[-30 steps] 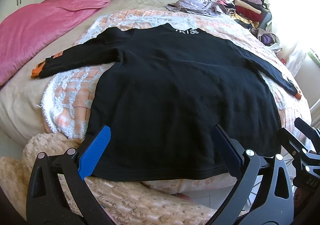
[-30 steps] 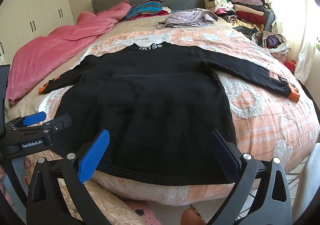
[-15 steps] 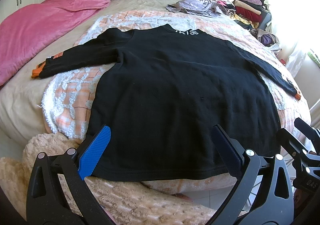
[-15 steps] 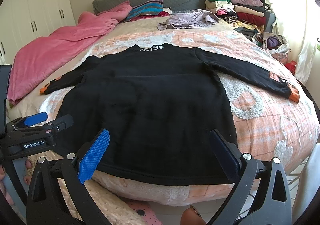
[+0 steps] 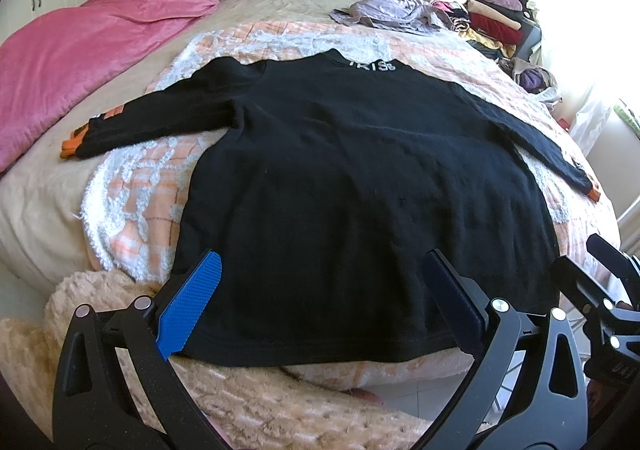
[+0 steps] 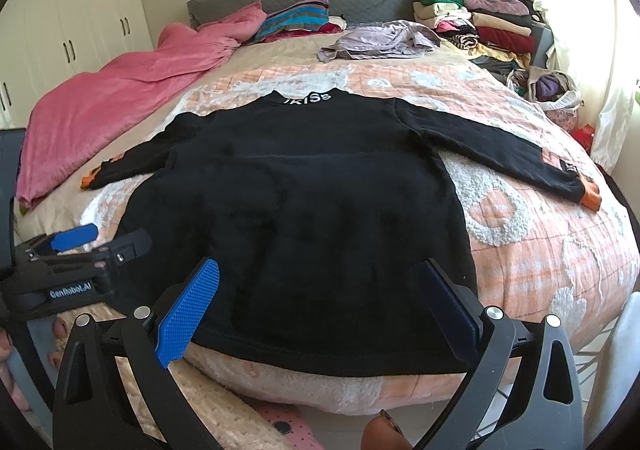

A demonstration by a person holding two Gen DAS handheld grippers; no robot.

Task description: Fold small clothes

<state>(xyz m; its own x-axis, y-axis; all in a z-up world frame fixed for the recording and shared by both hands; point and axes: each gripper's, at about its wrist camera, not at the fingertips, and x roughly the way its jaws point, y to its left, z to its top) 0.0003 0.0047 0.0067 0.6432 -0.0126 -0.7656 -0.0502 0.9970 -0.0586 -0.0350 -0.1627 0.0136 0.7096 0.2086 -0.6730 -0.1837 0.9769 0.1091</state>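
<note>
Little has moved since the earlier frame: both grippers hover spread wide, holding nothing. Black sweater (image 5: pixel 360 186) lies flat just ahead of left gripper (image 5: pixel 320 302) and right gripper (image 6: pixel 320 302), sleeves spread on the bed (image 6: pixel 540 250), ready for folding.

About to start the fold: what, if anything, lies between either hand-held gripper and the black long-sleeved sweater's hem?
Nothing visible. The black long-sleeved sweater lies flat with its hem directly ahead of the open left hand-held gripper and the open right hand-held gripper.
</note>
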